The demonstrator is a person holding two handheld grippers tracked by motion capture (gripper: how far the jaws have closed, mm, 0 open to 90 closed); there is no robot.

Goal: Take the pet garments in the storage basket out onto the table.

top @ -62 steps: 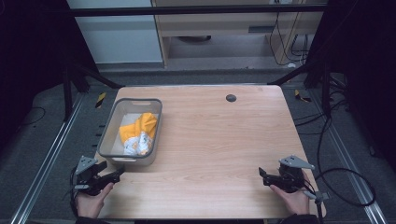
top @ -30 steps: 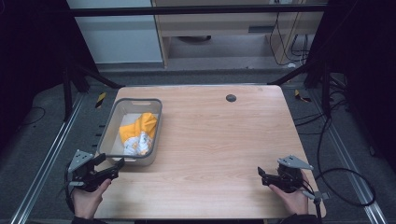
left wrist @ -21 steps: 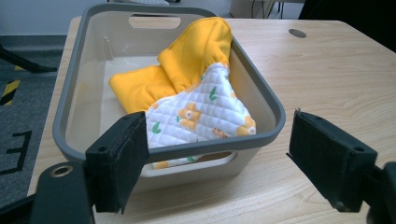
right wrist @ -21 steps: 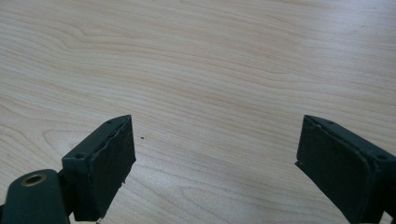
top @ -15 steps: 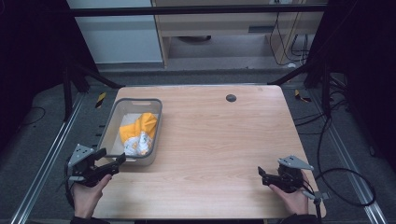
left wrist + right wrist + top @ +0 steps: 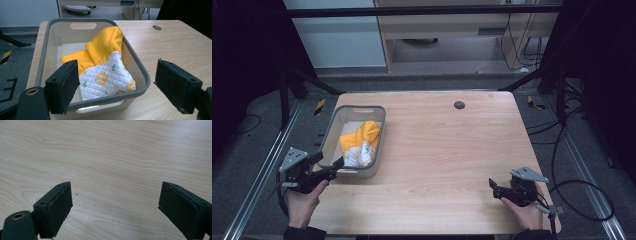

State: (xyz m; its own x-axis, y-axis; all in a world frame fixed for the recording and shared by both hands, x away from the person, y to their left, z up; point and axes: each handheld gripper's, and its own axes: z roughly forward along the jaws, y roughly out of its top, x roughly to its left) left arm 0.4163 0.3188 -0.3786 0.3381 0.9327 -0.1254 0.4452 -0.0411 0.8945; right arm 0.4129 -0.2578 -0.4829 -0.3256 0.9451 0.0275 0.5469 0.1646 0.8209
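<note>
At the left of the high view, the left tool hung at the near-left corner of the bench, its jaws spread wide with nothing between them and aimed at the near end of the grey tub. In the left gripper view the left tool framed that tub, and the cloth lay inside it just beyond the jaws and untouched by them: a yellow piece bunched up against the tub's right wall, with a white quilted part printed with small yellow and green shapes lying nearest the tool. In the high view the cloth sat toward the tub's near right side. Further right, the pale wood bench was bare apart from a round dark cable hole near its far edge. At the near-right corner the right tool was held low over the wood, well apart from the tub, its jaws likewise wide and holding nothing; the right gripper view showed the right tool above plain wood grain. Dark floor, cables and pale cabinets surrounded the bench. No legible writing could be made out.
</note>
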